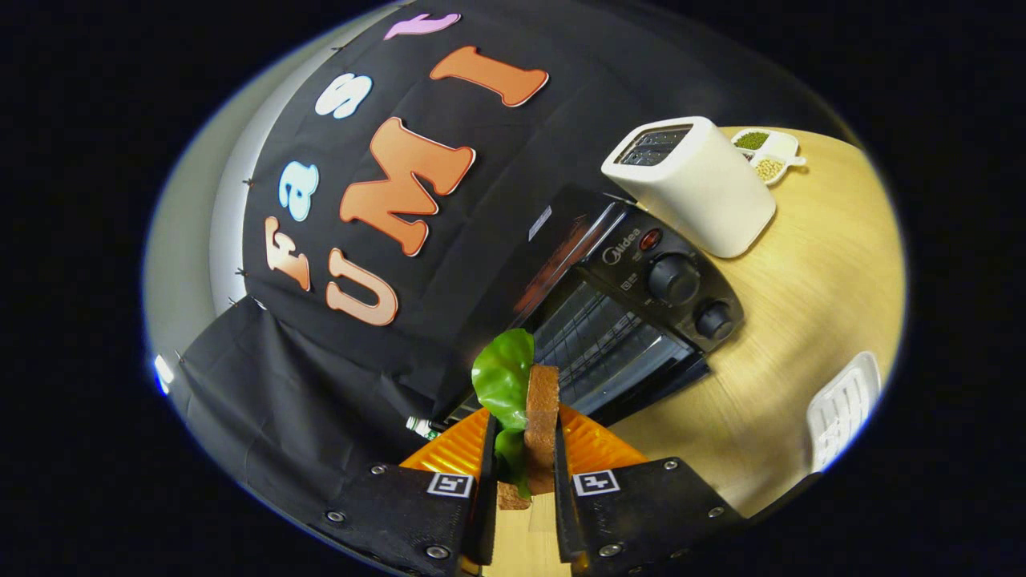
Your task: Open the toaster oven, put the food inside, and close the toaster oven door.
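your gripper (525,449) is clenched on the food (539,417), a brown bread slice with a green lettuce leaf, both fingers pressing its sides. just beyond the fingers you have the toaster oven (633,320), its door down and rack exposed. a white toaster (693,184) stands beside it on the wooden table (809,264), with a divided dish (768,154) farther off.

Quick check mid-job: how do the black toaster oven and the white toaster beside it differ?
The toaster oven is black, with two knobs and a glass front; the toaster is white, with slots on top. The oven is the wider box; the toaster is narrower and stands beside its knob end. Both sit on the wooden table, beyond the tool, which grips the sandwich.
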`<state>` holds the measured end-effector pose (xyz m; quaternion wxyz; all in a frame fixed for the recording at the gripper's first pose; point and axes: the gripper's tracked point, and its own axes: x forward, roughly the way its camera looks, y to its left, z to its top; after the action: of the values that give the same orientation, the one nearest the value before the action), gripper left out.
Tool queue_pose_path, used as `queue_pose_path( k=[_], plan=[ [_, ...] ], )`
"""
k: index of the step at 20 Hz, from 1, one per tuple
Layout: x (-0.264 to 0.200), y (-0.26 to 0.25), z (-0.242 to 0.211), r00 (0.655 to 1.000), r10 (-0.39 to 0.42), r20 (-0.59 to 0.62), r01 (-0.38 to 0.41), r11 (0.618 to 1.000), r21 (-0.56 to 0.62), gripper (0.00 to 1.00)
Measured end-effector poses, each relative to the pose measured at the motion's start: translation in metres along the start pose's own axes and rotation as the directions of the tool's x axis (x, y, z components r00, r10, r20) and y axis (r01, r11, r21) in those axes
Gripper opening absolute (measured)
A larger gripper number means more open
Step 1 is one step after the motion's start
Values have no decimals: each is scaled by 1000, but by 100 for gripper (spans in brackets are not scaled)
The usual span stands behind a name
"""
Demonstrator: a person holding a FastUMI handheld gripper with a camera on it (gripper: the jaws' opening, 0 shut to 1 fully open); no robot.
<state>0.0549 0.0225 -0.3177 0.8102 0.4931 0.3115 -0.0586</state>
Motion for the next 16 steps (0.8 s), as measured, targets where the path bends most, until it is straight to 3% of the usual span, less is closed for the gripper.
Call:
queue_pose_path(
  k=[6, 16],
  plan=[
    [40, 0, -17, 999, -12, 33, 10, 998, 65, 31],
    [88, -5, -14, 979, -16, 202, -9, 993, 121, 31]
  ],
)
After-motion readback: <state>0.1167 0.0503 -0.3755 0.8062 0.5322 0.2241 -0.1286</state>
